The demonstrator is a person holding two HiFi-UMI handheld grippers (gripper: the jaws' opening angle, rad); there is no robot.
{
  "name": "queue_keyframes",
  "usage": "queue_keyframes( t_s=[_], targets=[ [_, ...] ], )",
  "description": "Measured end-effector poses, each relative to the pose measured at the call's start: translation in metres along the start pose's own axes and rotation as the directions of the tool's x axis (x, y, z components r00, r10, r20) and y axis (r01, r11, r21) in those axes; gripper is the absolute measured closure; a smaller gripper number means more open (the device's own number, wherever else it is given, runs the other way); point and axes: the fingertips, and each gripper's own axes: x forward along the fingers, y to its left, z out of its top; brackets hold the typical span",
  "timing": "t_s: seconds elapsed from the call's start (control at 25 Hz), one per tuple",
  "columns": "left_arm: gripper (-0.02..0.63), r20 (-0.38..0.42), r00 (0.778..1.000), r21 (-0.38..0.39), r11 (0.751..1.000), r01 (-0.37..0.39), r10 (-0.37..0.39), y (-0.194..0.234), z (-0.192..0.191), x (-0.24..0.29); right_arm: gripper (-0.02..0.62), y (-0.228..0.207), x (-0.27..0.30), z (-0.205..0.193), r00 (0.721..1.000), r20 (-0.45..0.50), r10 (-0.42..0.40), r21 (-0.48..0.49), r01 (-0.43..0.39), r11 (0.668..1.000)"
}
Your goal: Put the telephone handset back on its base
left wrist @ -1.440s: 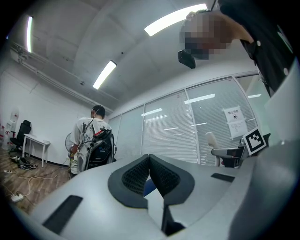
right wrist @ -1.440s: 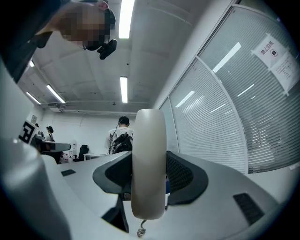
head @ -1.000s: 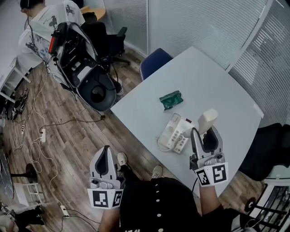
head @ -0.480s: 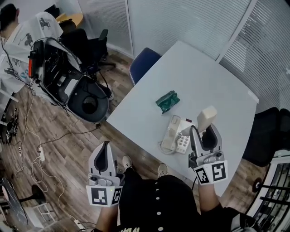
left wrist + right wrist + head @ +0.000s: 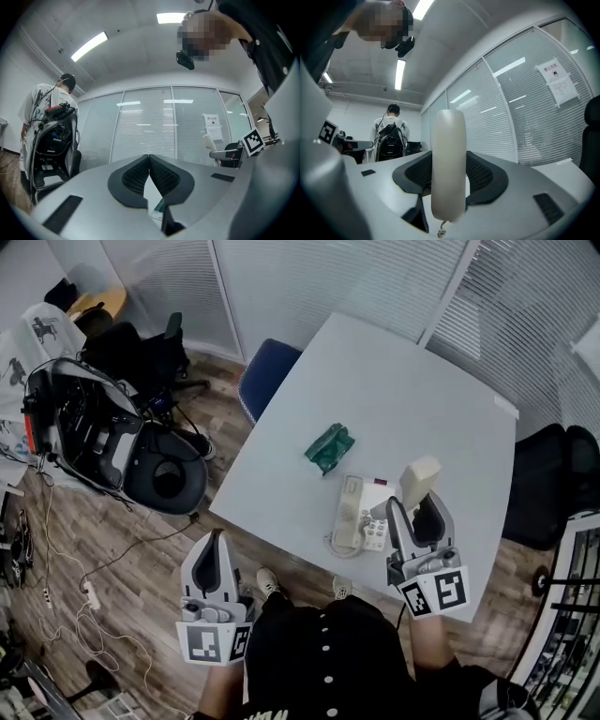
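Observation:
The cream telephone base (image 5: 359, 514) lies near the front edge of the white table (image 5: 412, 399), its coiled cord (image 5: 334, 543) looping at the near end. My right gripper (image 5: 417, 510) hovers just right of the base, shut on the cream handset (image 5: 419, 481), which sticks out past the jaws. In the right gripper view the handset (image 5: 448, 164) stands upright between the two pads of the right gripper (image 5: 449, 180). My left gripper (image 5: 217, 542) is off the table's left front corner, over the floor. Its jaws are shut with nothing in them; the left gripper (image 5: 149, 161) shows pads touching.
A crumpled green packet (image 5: 328, 448) lies on the table left of the phone. A blue chair (image 5: 267, 378) stands at the table's far left side, a black chair (image 5: 555, 486) at the right. An open black case (image 5: 103, 439) and cables lie on the wooden floor.
The head view has swung, so the table and phone sit further left and lower. My left gripper has come closer to the table's corner. The right gripper still holds the handset beside the base.

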Motion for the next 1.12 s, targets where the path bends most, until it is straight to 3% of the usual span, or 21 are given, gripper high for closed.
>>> queue_keyframes(
  t_s=[0.44, 0.84, 1.12],
  targets=[
    [0.591, -0.015, 0.989, -0.027, 0.989, 0.148, -0.149, -0.005, -0.006, 0.032, 0.36, -0.011, -0.022, 0.0, 0.988, -0.01, -0.152, -0.006, 0.152, 0.988],
    [0.591, -0.014, 0.976, -0.05, 0.975, 0.216, -0.216, -0.013, -0.007, 0.044, 0.36, -0.008, -0.034, 0.005, 0.978, -0.001, -0.207, -0.005, 0.207, 0.978],
    [0.591, -0.04, 0.968, -0.052, 0.968, 0.247, -0.249, -0.015, -0.01, 0.049, 0.36, -0.007, -0.04, -0.011, 0.973, -0.05, -0.227, 0.028, 0.229, 0.973]
  ],
)
